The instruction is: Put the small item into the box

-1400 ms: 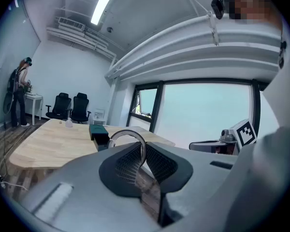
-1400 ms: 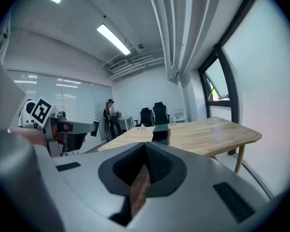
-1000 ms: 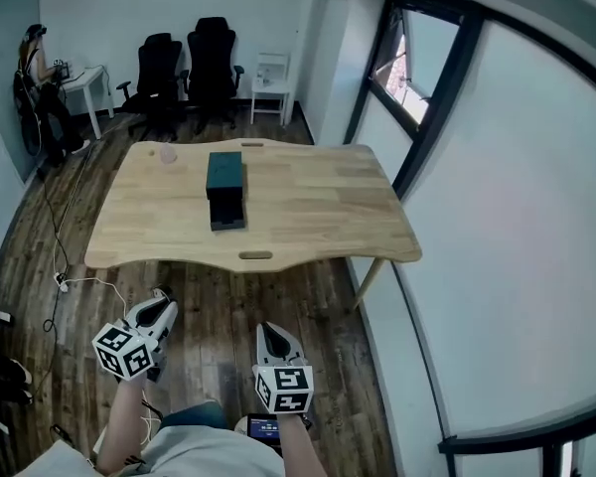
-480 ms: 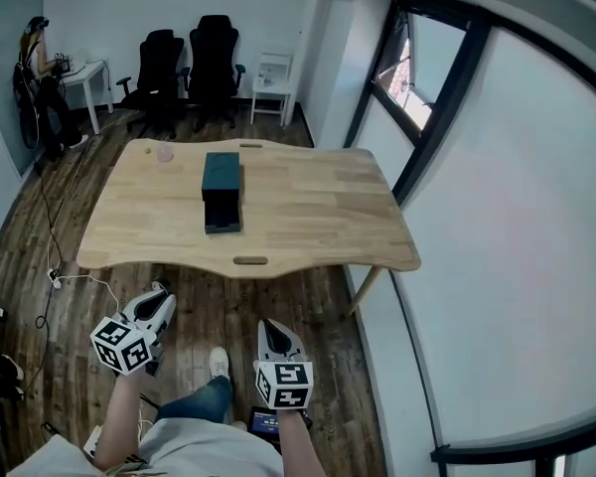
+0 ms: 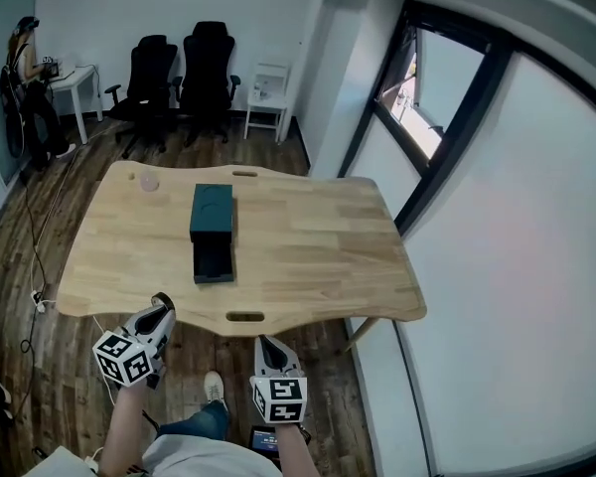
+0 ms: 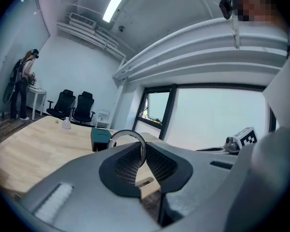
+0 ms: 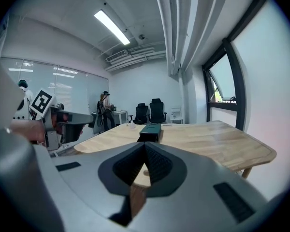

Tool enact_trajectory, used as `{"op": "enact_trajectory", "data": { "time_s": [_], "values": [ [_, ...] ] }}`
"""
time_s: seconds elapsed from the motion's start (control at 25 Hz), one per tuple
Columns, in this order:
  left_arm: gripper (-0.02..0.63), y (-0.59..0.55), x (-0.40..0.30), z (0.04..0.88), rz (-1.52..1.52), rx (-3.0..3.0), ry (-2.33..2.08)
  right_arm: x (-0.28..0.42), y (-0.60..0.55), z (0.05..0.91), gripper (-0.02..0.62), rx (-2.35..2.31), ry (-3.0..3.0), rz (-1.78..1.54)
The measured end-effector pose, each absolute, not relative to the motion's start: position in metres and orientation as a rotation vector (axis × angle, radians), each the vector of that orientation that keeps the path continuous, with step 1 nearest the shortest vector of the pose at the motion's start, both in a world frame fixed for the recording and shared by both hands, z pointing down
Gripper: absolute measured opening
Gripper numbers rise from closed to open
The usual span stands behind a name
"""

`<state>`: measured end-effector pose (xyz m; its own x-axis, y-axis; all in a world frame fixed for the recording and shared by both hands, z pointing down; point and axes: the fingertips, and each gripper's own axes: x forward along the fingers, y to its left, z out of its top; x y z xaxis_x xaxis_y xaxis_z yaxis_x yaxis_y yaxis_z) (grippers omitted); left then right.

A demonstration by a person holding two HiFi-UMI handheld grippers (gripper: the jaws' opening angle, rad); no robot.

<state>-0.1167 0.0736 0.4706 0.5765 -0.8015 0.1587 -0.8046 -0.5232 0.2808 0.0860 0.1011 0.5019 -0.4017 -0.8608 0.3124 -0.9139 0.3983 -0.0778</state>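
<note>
A dark teal box (image 5: 212, 229) lies on the wooden table (image 5: 308, 246), its drawer pulled out toward me; it also shows in the left gripper view (image 6: 100, 137) and the right gripper view (image 7: 151, 131). My left gripper (image 5: 162, 308) hangs just short of the table's near edge, its jaws (image 6: 144, 146) shut on a thin metal ring (image 6: 128, 135) that stands up above them. To its right, my right gripper (image 5: 269, 346) is shut with nothing in it (image 7: 145, 146). Both are well short of the box.
A small clear bottle (image 5: 149, 181) stands at the table's far left. Two black office chairs (image 5: 184, 73) and a white stool (image 5: 266, 92) stand behind the table. A person (image 5: 22, 87) stands at a white desk at far left. Cables (image 5: 40, 266) lie on the floor.
The head view has closed in on the table, so the table and box look nearer and larger. Both grippers now sit close under the table's near edge, still shut.
</note>
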Motion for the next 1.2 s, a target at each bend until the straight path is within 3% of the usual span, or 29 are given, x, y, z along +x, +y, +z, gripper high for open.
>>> {"op": "enact_trajectory", "data": {
  "time_s": [0.56, 1.2],
  "values": [
    [0.034, -0.150, -0.118, 0.496, 0.174, 2.523, -1.167, 0.068, -0.124, 0.509, 0.005, 1.619, -2.367, 0.366],
    [0.034, -0.206, -0.106, 0.511, 0.172, 2.523, -1.055, 0.067, -0.170, 0.526, 0.005, 1.609, -2.332, 0.429]
  ]
}}
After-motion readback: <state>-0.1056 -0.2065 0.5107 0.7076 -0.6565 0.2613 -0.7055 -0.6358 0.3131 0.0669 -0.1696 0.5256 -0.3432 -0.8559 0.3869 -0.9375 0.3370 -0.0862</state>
